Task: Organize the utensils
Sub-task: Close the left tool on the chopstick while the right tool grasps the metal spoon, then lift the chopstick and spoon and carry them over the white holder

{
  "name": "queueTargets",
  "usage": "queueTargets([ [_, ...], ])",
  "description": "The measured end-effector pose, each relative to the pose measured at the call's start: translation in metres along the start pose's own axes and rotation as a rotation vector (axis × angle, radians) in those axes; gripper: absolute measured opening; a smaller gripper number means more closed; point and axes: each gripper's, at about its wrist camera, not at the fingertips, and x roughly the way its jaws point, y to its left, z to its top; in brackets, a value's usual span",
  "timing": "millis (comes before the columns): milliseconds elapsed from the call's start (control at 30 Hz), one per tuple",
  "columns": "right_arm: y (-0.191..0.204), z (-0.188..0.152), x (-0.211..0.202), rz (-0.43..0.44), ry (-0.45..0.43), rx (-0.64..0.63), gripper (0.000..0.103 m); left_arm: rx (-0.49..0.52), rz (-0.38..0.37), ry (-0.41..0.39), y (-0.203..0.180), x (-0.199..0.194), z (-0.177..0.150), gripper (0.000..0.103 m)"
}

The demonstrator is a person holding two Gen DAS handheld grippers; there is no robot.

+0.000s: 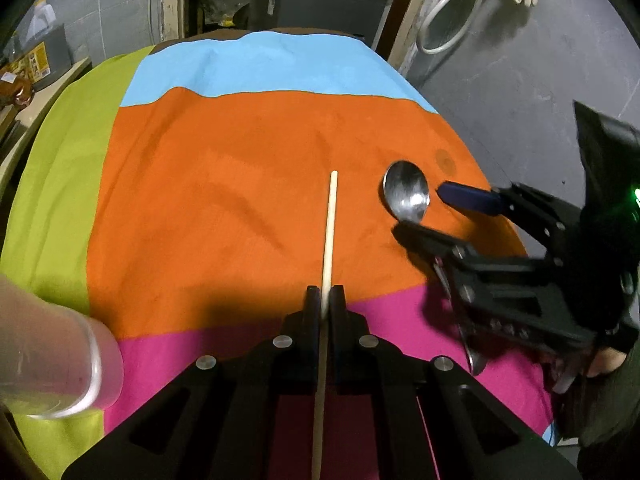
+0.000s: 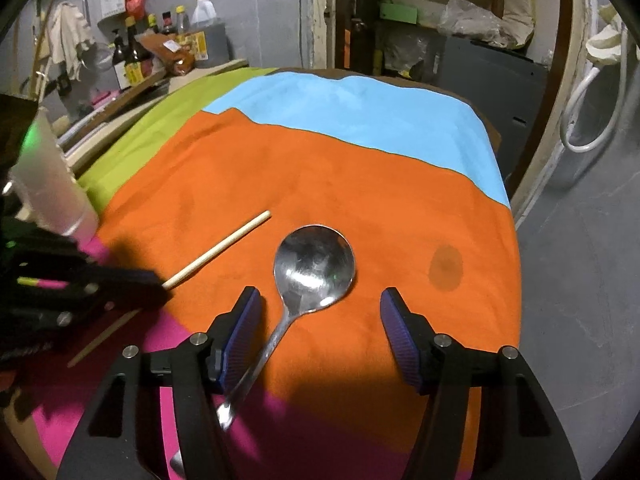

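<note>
My left gripper [image 1: 326, 296] is shut on a pale wooden chopstick [image 1: 330, 220], which points away over the orange part of the cloth. The same chopstick [image 2: 220, 248] shows in the right wrist view, with the left gripper [image 2: 160, 284] clamped near its middle. A steel spoon [image 2: 314, 264] lies bowl-up on the orange cloth. Its handle runs back between the fingers of my right gripper [image 2: 320, 312], close to the left blue pad [image 2: 240, 332]. Those jaws stand open, wider than the handle. In the left wrist view the right gripper [image 1: 418, 211] straddles the spoon [image 1: 406, 192].
A clear glass [image 1: 60, 360] stands at the near left on the cloth; the same glass [image 2: 52, 184] shows beside the left gripper. The colour-block tablecloth [image 2: 360, 120] drops off at the right to grey floor. Bottles [image 2: 136, 60] crowd a shelf at the back left. A dark stain [image 2: 446, 266] marks the cloth.
</note>
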Motion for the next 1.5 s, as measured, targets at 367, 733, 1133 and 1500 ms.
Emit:
queueTargets([
  [367, -0.003, 0.006, 0.010, -0.004, 0.020, 0.045, 0.051, 0.014, -0.021, 0.043, 0.004, 0.007, 0.012, 0.003],
  [733, -0.001, 0.010, 0.011, -0.007, 0.012, 0.055, 0.040, 0.011, -0.024, 0.054, 0.002, 0.014, 0.022, 0.003],
  [1133, 0.009, -0.004, -0.031, -0.042, -0.167, 0.041, 0.039, 0.014, -0.028, -0.183, -0.013, -0.027, -0.008, 0.002],
  [1500, 0.044, -0.035, -0.096, -0.225, -0.504, -0.069, 0.039, 0.054, 0.018, -0.584, -0.034, -0.094, -0.049, 0.002],
])
